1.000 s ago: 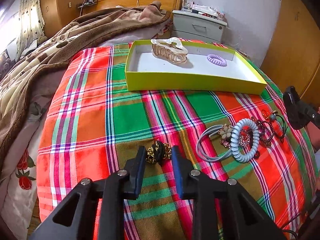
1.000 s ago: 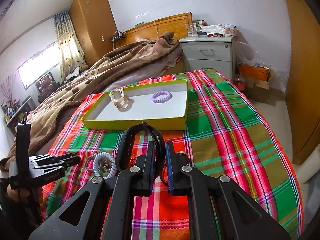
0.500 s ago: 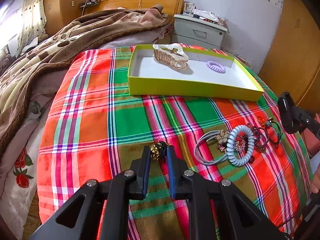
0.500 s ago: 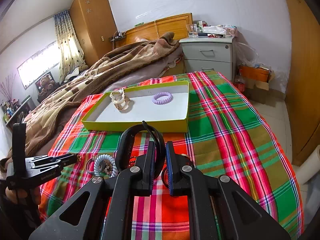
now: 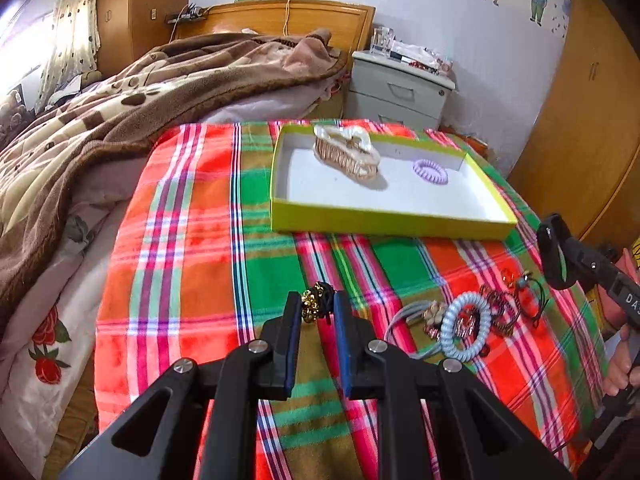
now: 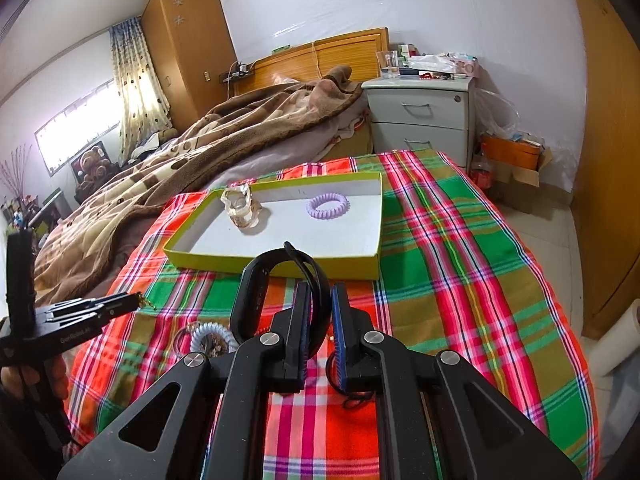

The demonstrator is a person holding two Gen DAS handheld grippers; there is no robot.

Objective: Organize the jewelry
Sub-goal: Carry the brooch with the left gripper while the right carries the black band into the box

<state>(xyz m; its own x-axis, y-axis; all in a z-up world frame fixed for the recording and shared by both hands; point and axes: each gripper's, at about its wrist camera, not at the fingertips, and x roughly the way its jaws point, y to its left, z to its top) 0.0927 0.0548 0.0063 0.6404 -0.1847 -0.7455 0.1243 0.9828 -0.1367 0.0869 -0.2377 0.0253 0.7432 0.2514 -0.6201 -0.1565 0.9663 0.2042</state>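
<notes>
Having closed on the gold-beaded hair tie (image 5: 316,303), the left hand-held gripper (image 5: 315,310) has apparently lifted it off the bed, ready for the yellow-green box (image 5: 384,227) ahead, while the right hand-held gripper (image 6: 319,303) still pinches the black band (image 6: 256,284).

One yellow-green tray (image 5: 384,226) holds two pieces, one pale hair claw (image 5: 346,152) and one lilac coil tie (image 5: 430,171).

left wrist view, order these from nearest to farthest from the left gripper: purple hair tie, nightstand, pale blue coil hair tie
1. Pale blue coil hair tie, on the blanket, right of the left gripper.
2. Purple hair tie, inside the yellow box.
3. Nightstand, against the far wall.
</notes>
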